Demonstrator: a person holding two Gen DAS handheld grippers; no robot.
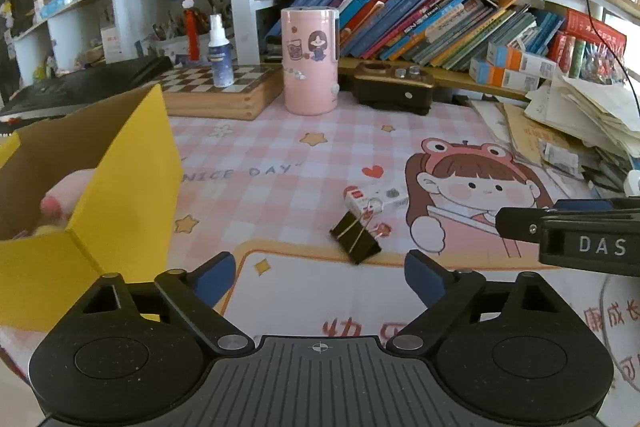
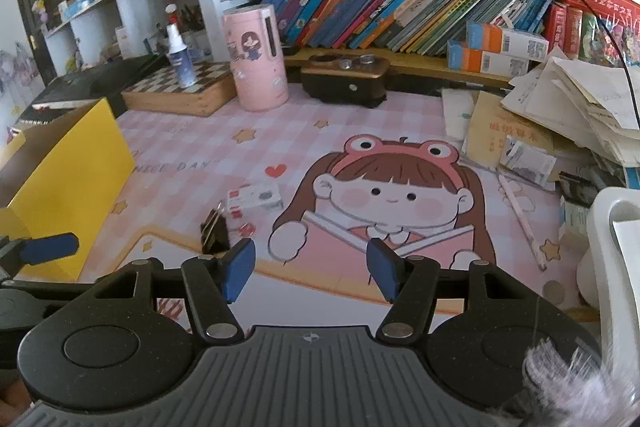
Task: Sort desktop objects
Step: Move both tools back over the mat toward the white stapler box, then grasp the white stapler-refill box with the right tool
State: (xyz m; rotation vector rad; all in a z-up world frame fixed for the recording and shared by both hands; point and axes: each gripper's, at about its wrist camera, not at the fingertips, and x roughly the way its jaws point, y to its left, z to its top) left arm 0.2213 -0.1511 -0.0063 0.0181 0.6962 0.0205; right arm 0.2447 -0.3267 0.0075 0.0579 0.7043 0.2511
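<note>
Two grippers, both empty. Left gripper (image 1: 318, 273): jaws spread wide, nothing between the blue pads; black binder clip (image 1: 355, 241) lies on the desk mat (image 1: 280, 155) just ahead of the gap. Right gripper (image 2: 310, 273): jaws part-open, narrower than the left, nothing held; it hangs over the mat's cartoon print, with the clip off to its left.

Small white-and-red box (image 1: 374, 201) lies touching or nearly touching the clip's wire handles, on the far side. Yellow box (image 1: 120, 187), open-topped, stands at the left edge of the mat; something pink and something yellow already sit inside.

Risks, as judged:
- Clip lies skewed with its handles up; pads may catch wire instead of body, so it swings or slips.
- Closing could nudge the white-and-red box.
- Both grippers are near; aiming at the same item risks a collision.
</note>
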